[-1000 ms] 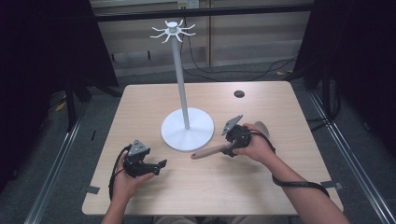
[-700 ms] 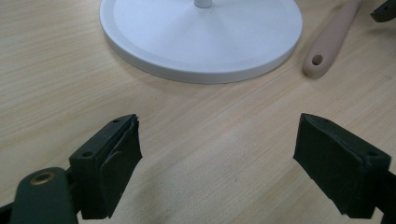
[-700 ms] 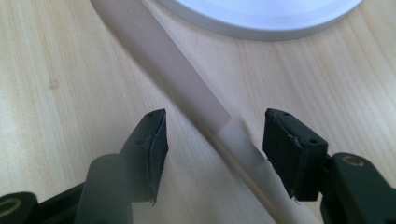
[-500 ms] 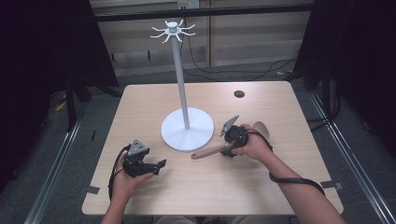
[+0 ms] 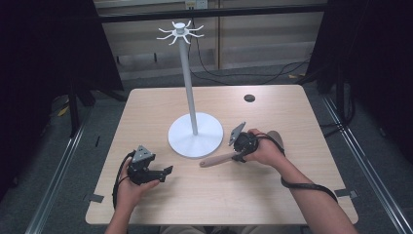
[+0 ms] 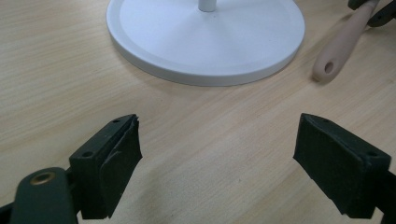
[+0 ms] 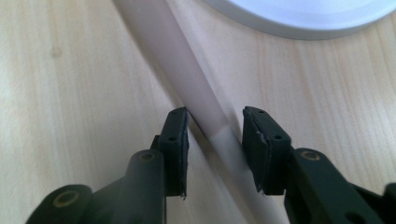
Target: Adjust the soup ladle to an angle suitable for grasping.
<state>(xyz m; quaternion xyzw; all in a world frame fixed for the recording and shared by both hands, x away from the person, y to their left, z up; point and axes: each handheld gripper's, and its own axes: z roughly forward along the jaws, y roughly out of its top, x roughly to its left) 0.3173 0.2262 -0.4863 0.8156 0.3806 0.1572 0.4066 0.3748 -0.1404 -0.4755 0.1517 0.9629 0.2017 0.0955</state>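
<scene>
A utensil with a long beige handle (image 5: pixel 216 160) lies on the table just right of the white stand's round base (image 5: pixel 196 136); its dark head (image 5: pixel 275 138) shows behind the person's right hand. My right gripper (image 5: pixel 238 155) points down at it. In the right gripper view the jaws have just been closing, and the pads (image 7: pixel 175 140) now press on the handle (image 7: pixel 173 56). My left gripper (image 5: pixel 165 174) rests at the front left with its jaws wide apart (image 6: pixel 217 154) over bare wood. The base (image 6: pixel 205 42) and the handle's holed end (image 6: pixel 341 44) lie ahead of it.
The stand's thin pole rises to a ring of hooks (image 5: pixel 179 30) above the table's middle. A small black disc (image 5: pixel 249 98) sits at the back right. The wooden table (image 5: pixel 272 195) has tape at its front corners. A cable loops around the right forearm (image 5: pixel 307 185).
Both hands, the utensil and the stand keep their places in the high view.
</scene>
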